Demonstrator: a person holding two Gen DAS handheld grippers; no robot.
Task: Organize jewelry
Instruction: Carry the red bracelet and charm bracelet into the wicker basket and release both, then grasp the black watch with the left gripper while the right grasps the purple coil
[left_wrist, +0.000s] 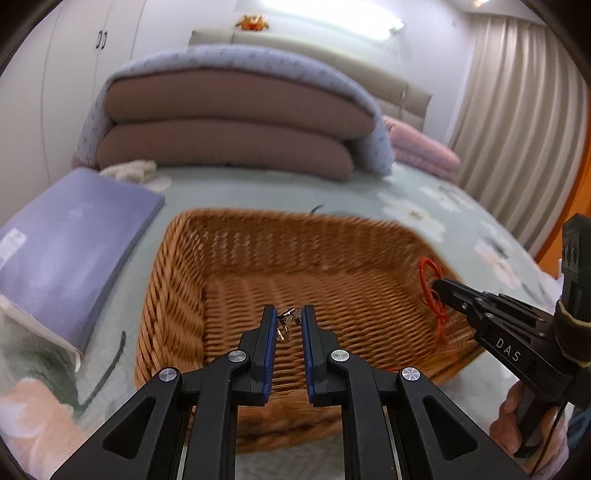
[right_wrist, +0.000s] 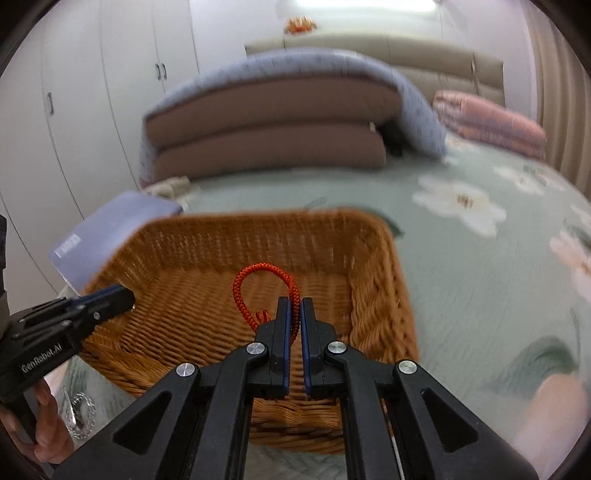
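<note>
A brown wicker basket sits on the bed; it also shows in the right wrist view. My left gripper hangs over the basket's inside, jaws a little apart, with a small silver metal jewelry piece between the fingertips; whether it is pinched is unclear. My right gripper is shut on a red braided cord bracelet over the basket. The bracelet and right gripper also show in the left wrist view at the basket's right wall. A silver chain lies on the bedspread left of the basket.
A purple box lies left of the basket. Folded brown and blue quilts and a pink blanket are stacked behind. The bedspread is pale green with flowers. White wardrobes stand at the left, curtains at the right.
</note>
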